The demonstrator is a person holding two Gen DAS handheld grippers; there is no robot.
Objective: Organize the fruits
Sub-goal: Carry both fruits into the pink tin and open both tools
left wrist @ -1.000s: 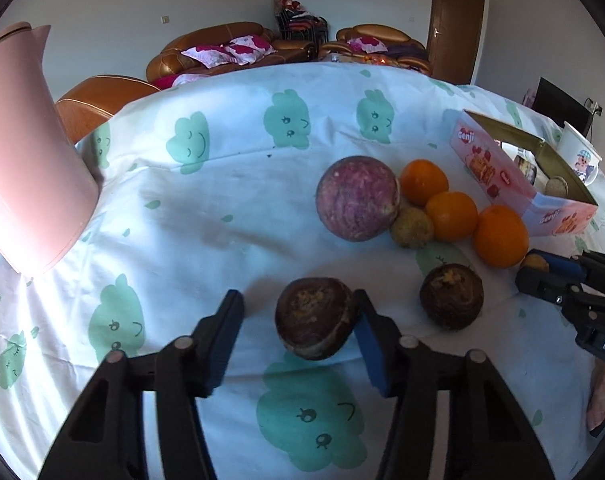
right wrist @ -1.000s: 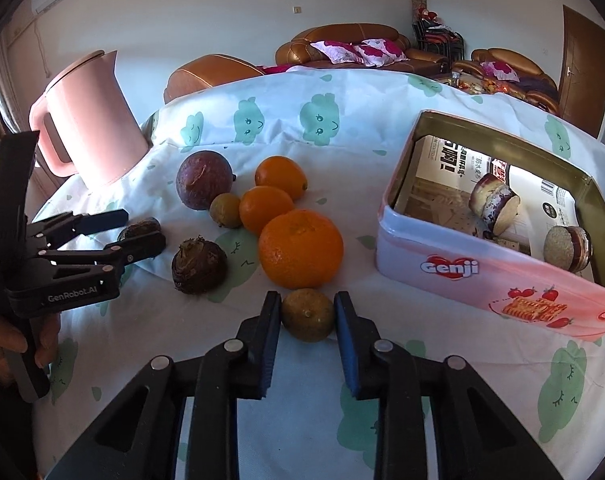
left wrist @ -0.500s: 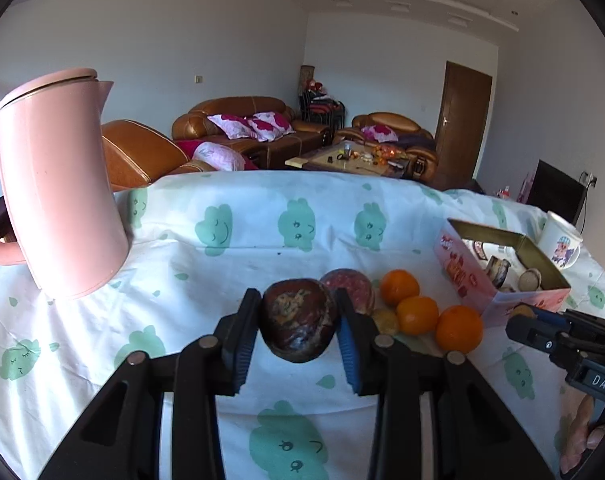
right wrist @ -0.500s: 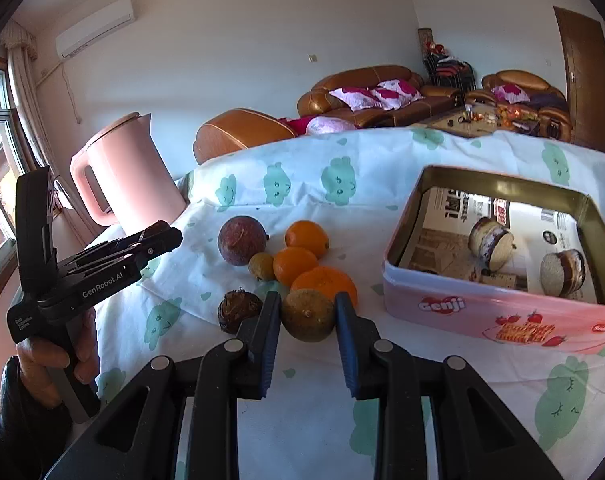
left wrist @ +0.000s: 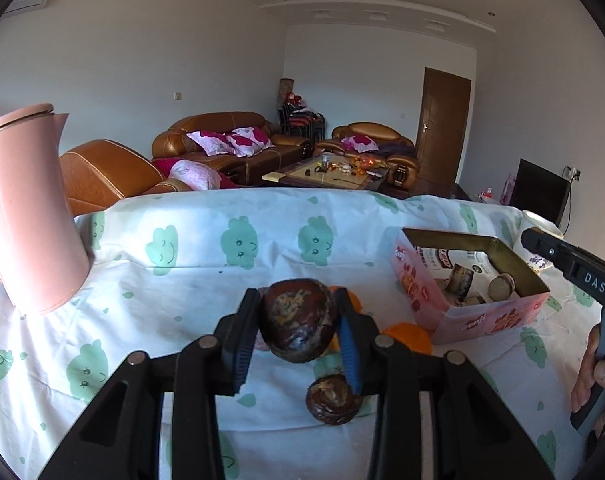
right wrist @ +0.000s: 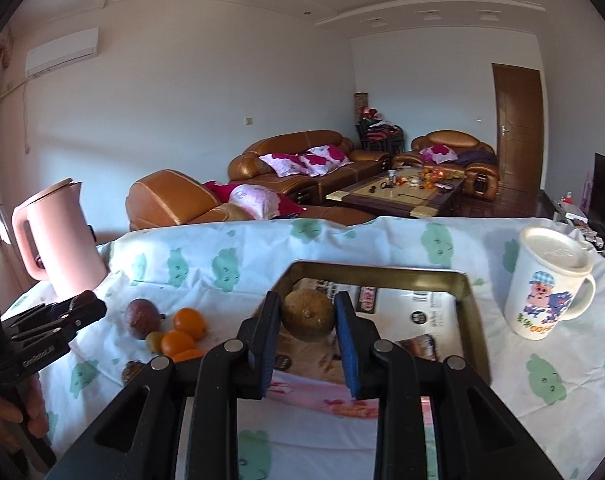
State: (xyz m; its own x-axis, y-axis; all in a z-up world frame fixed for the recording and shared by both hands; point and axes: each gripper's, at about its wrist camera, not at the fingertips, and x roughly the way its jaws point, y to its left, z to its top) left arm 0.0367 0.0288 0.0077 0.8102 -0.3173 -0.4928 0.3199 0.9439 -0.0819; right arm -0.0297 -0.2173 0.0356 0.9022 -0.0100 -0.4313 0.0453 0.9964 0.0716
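Both grippers have risen since half a second ago, and our views now take in more of the room than of the table. We hold the left gripper (left wrist: 298, 322) with its jaws clamped on a dark brown wrinkled round fruit (left wrist: 298, 324), lifted off the white tablecloth with green cloud faces (left wrist: 206, 248). A second dark brown wrinkled fruit (left wrist: 333, 399) lies on the cloth just below the right-hand jaw, and an orange tangerine (left wrist: 408, 336) sits partly hidden behind it. Off to the left of those jaws stands a tall pink plastic kettle (left wrist: 28, 216).

Our right gripper (right wrist: 307, 316) has its jaws clamped on a small olive-brown round fruit (right wrist: 307, 315), its stem nub facing the camera; being near round, it shows no clear long axis. It hangs in front of the open pink tin box with a gold inner wall (right wrist: 472, 320). Whether it is over the box or short of it, we cannot tell. To the right of the jaws stands a white lidded cartoon mug (right wrist: 550, 284); to their left a purple round fruit (right wrist: 142, 317) lies on the cloth.

Beyond the table are brown leather sofas (right wrist: 302, 160) with pink cushions and a dark wooden door (right wrist: 516, 128).
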